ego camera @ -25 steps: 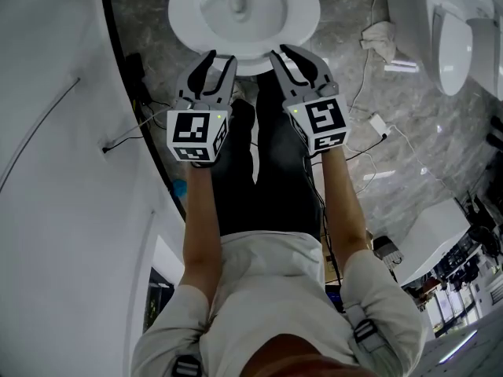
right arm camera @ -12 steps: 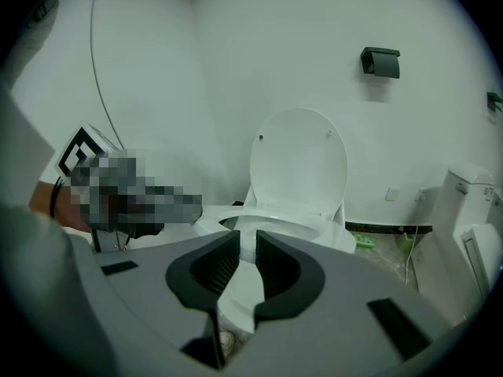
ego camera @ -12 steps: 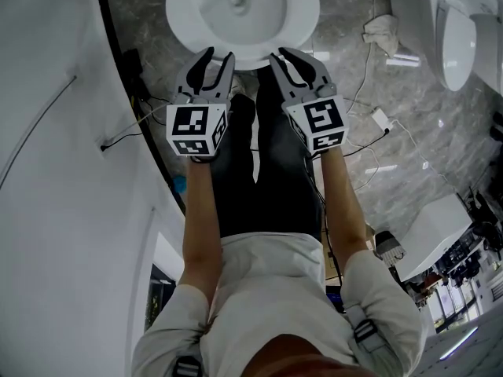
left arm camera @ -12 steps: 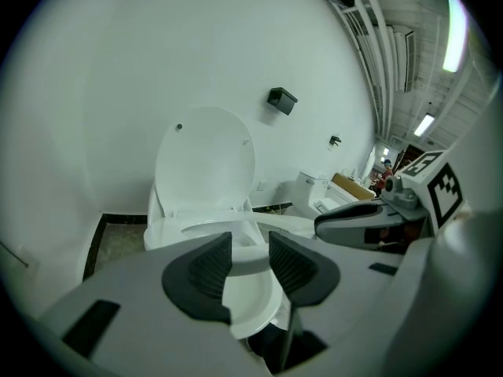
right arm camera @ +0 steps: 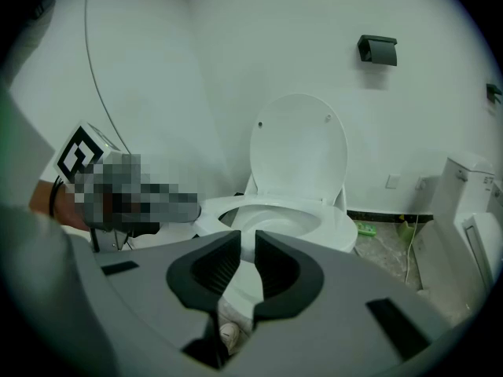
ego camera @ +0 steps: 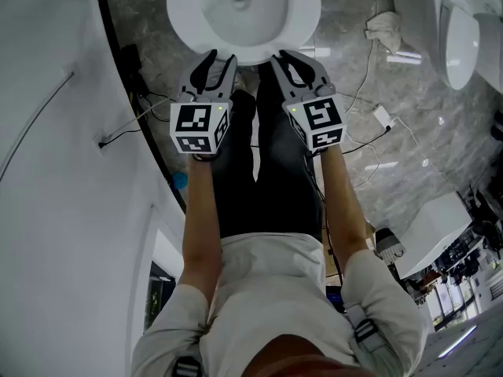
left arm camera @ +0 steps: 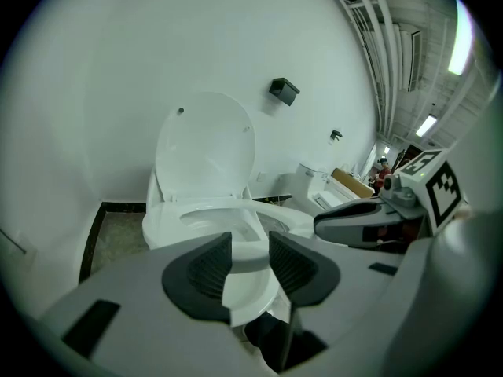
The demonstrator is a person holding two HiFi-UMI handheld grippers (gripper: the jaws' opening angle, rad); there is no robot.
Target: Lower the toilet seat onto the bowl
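The white toilet point(ego camera: 240, 14) stands at the top of the head view. Its solid lid point(left arm camera: 206, 149) point(right arm camera: 299, 151) stands upright against the wall, and the seat ring point(left arm camera: 236, 210) point(right arm camera: 275, 218) lies flat on the bowl. My left gripper point(ego camera: 218, 60) point(left arm camera: 250, 259) hovers just before the front rim, open with nothing between its pads. My right gripper point(ego camera: 291, 58) point(right arm camera: 247, 264) hangs beside it at the same rim. Its jaws have just been closing but a narrow gap remains, with nothing in it. Neither gripper touches the toilet.
A curved white wall point(ego camera: 55, 171) runs along the left. A second toilet point(ego camera: 460, 38) point(right arm camera: 471, 210) stands to the right. A crumpled cloth point(ego camera: 383, 30), a white adapter point(ego camera: 381, 118) and cables lie on the marble floor. A black box point(left arm camera: 284, 90) point(right arm camera: 377, 49) is on the wall.
Both grippers have sunk a little, side by side, before the front rim. In the head view the bowl has slid slightly toward the top edge. Lid and seat have not moved.
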